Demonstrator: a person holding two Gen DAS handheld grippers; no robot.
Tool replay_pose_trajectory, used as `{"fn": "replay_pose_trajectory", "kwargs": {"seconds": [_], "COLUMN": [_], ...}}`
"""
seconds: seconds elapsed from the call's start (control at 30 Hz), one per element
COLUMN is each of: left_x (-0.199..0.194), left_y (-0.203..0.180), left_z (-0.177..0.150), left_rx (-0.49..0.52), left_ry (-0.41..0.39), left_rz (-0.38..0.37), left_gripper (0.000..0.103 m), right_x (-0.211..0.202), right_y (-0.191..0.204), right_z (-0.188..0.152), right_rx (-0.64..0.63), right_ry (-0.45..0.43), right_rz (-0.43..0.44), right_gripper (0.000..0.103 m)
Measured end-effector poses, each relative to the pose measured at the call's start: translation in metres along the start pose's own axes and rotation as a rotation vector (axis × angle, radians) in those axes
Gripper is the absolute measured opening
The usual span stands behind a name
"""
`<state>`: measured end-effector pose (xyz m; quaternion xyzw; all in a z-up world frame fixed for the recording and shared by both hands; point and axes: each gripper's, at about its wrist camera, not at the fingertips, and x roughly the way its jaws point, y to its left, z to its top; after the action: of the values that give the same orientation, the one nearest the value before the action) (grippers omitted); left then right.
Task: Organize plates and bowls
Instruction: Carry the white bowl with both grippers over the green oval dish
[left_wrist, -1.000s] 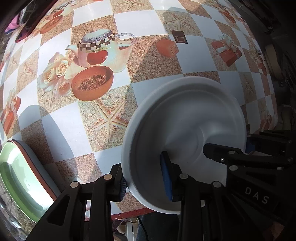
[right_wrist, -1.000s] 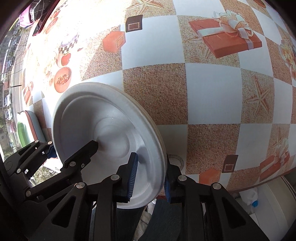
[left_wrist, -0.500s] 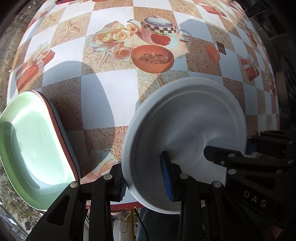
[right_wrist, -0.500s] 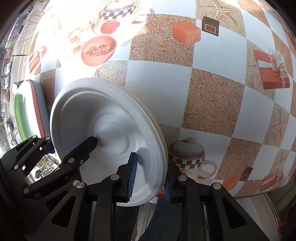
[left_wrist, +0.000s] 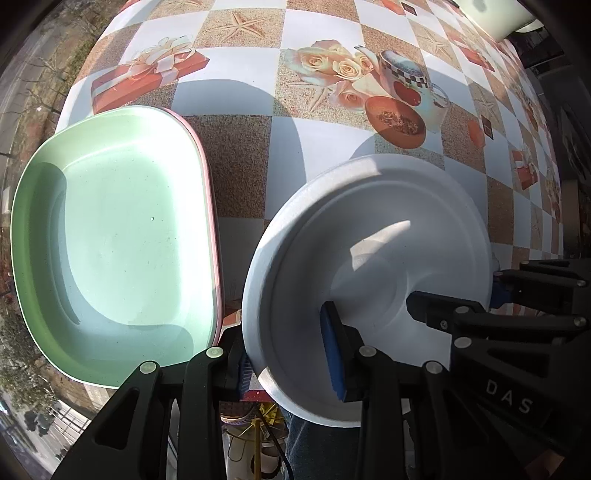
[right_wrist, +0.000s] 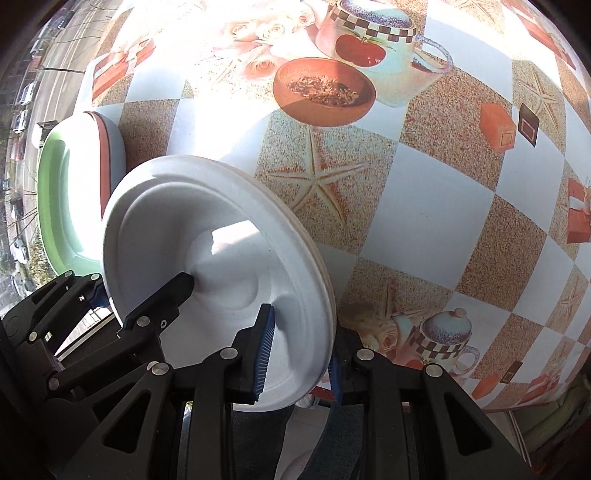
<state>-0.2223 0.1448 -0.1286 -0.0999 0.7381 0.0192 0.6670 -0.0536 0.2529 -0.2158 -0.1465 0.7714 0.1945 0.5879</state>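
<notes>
A white round plate (left_wrist: 369, 236) with a layered rim hangs above the table, held by both grippers at opposite edges. My left gripper (left_wrist: 288, 363) is shut on its near-left rim, one blue pad inside the plate and one under it. My right gripper (right_wrist: 299, 363) is shut on the opposite rim (right_wrist: 314, 258) and also shows in the left wrist view (left_wrist: 495, 291). A green oblong dish (left_wrist: 110, 236) lies just left of the plate, stacked on a pink-edged one at the table's corner. In the right wrist view the green dish (right_wrist: 55, 195) sits beyond the plate.
The table wears a checked oilcloth (left_wrist: 236, 155) printed with teapots, roses, starfish and gift boxes. A pale dish (left_wrist: 491, 14) sits at the far right edge. The table's front edge (right_wrist: 406, 408) runs close under the grippers, with the floor below it.
Both grippers have carried the white plate leftward along the table's front edge and rolled. The green dish has come from the frame's left edge to right beside the plate. Grips unchanged.
</notes>
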Motion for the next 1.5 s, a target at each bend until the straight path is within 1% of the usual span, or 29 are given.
{"fn": "replay_pose_trajectory", "kwargs": {"seconds": [0.07,0.17,0.37,0.6,0.77,0.83,0.9,1.03,1.13,1.17,1.2,1.3,1.43,1.5], "left_x": [-0.001,-0.001,-0.006,-0.031,-0.049,-0.051,-0.055,-0.059,-0.063,-0.064,-0.066,-0.067,-0.078,-0.082], "left_y": [-0.007,-0.001,-0.014,-0.035,-0.031,-0.024,-0.021,-0.015,-0.007,-0.004,0.002,0.011,0.042,0.058], "left_z": [0.003,0.01,0.014,0.017,0.018,0.019,0.018,0.014,0.007,0.007,0.007,0.009,0.0,-0.005], "left_rx": [0.005,0.032,0.052,0.107,0.093,0.086,0.078,0.045,0.006,-0.01,-0.026,-0.075,-0.142,-0.18], "left_ry": [-0.002,-0.008,-0.01,-0.064,-0.108,-0.123,-0.133,-0.153,-0.167,-0.173,-0.178,-0.192,-0.203,-0.206], "left_rz": [0.004,0.011,0.008,0.02,0.018,0.022,0.03,0.041,0.047,0.049,0.05,0.061,0.069,0.069], "left_gripper": [0.036,0.037,0.037,0.037,0.038,0.038,0.038,0.038,0.038,0.038,0.038,0.038,0.038,0.038], "right_x": [-0.001,0.013,0.02,-0.014,-0.037,-0.045,-0.051,-0.049,-0.055,-0.056,-0.056,-0.059,-0.065,-0.061], "right_y": [-0.001,-0.009,-0.019,-0.04,-0.042,-0.04,-0.037,-0.03,-0.017,-0.014,-0.012,0.001,0.02,0.03], "right_z": [0.001,-0.014,-0.02,-0.023,-0.022,-0.021,-0.02,-0.022,-0.022,-0.021,-0.028,-0.027,-0.022,-0.021], "right_rx": [-0.002,0.018,0.04,0.066,0.05,0.037,0.02,-0.019,-0.065,-0.08,-0.099,-0.144,-0.202,-0.233], "right_ry": [0.0,0.003,0.003,-0.042,-0.08,-0.093,-0.102,-0.118,-0.129,-0.132,-0.135,-0.143,-0.144,-0.143], "right_rz": [-0.002,0.015,0.022,0.012,-0.003,-0.007,-0.008,-0.011,-0.024,-0.028,-0.031,-0.036,-0.039,-0.045], "right_gripper": [0.028,0.028,0.028,0.028,0.028,0.028,0.028,0.028,0.028,0.028,0.028,0.028,0.028,0.028]}}
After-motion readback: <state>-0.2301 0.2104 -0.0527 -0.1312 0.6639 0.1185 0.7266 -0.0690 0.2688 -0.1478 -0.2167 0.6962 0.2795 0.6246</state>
